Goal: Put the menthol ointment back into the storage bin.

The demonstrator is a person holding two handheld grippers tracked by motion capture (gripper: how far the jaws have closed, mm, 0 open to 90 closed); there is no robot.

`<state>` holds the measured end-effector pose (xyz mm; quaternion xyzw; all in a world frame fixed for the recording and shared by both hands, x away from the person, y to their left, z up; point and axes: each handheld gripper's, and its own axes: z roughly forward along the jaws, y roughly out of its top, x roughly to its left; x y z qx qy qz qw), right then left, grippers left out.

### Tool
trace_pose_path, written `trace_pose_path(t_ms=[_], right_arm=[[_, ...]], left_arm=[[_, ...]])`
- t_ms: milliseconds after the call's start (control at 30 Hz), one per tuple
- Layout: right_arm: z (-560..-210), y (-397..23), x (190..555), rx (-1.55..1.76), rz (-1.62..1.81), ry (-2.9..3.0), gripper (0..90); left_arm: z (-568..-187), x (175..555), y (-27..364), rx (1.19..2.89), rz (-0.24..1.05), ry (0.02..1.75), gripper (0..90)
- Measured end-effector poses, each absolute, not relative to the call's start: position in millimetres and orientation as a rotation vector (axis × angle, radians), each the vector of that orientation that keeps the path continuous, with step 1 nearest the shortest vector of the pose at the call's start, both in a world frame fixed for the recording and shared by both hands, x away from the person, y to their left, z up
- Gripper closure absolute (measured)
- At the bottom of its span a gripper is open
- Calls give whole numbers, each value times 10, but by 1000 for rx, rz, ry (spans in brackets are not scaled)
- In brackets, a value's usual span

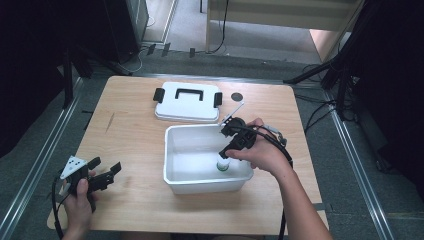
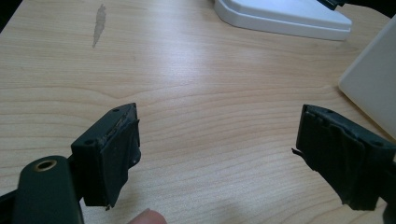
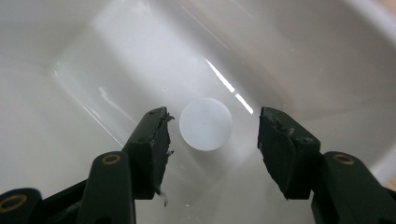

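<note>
From the high view, a white tub (image 1: 180, 177) sits open near the middle of a wooden table (image 1: 130, 135), its lid (image 1: 187, 102) with black handle and clips laid flat just behind it, out of the way. The right hand (image 1: 262, 152) points the right gripper (image 1: 226, 159) down into the tub's near right corner, over a small bottle (image 1: 223, 166) with a white cap and a green band that stands upright on the tub floor. The left gripper (image 1: 106, 172) rests low over the table's near left, well apart from the tub, apparently idle.

In the left gripper view, the two black jaws stand wide apart with nothing but bare wood between them; the edge of the tub (image 2: 373, 79) and the lid (image 2: 285, 16) lie ahead to the right.

In the right gripper view, the camera looks straight down on the bottle's round white cap (image 3: 206, 124), which sits between the spread jaws and clear of both. The alignment suggests a grip on the bottle is being lined up or has just been let go; which one cannot be told.
</note>
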<state>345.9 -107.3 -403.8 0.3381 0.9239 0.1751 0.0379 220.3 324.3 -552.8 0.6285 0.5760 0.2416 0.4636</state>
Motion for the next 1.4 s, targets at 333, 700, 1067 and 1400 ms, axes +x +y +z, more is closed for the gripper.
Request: trace_pose_path(t_ms=[333,700,1067,1400], right_arm=[[-3685,-1393,3397,1084,646,2724,441],[-3669,-1783,3364,1169,651,2619,391],[-3879,-2153,3322,1270,713,2477,267],[-4096,-2446,3203,1311,803,2357,196]], left_arm=[[-5529,2203,3242,1541,594,1415,146],[-5529,2201,3240,1540,595,1417,146],[-5529,2200,3239,1539,595,1417,145],[-5528,2199,3238,1539,597,1418,146]])
